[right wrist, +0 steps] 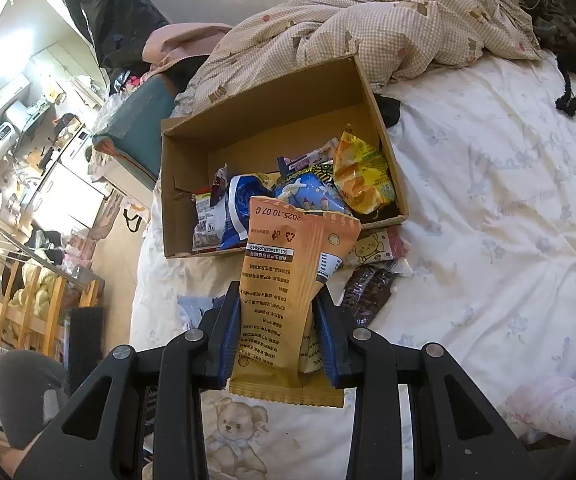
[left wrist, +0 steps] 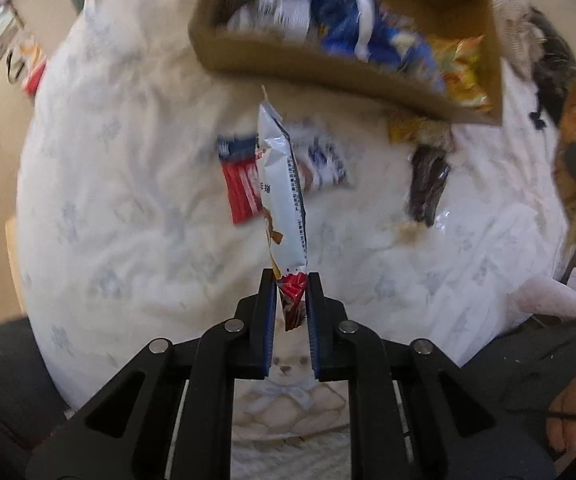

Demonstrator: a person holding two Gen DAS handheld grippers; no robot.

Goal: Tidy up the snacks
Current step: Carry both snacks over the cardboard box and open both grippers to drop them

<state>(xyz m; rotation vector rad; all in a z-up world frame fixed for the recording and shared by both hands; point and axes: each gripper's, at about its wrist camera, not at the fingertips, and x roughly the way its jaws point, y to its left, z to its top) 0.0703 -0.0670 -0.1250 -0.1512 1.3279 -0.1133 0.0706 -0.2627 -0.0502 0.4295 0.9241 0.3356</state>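
The right gripper [right wrist: 277,344], jaws clamped on an orange packet [right wrist: 288,288], and the left gripper [left wrist: 291,304], pinching a white packet [left wrist: 283,188] by its end, should clear the cardboard box [right wrist: 271,120] wall on the bed [right wrist: 508,220] before letting go

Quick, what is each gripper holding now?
Left gripper: closed on a white snack packet.
Right gripper: closed on an orange snack packet.

Bed [right wrist: 488,208], white floral sheet: cardboard box [right wrist: 191,216] w/ snacks, loose packets beside it, checked quilt [right wrist: 368,28] behind.
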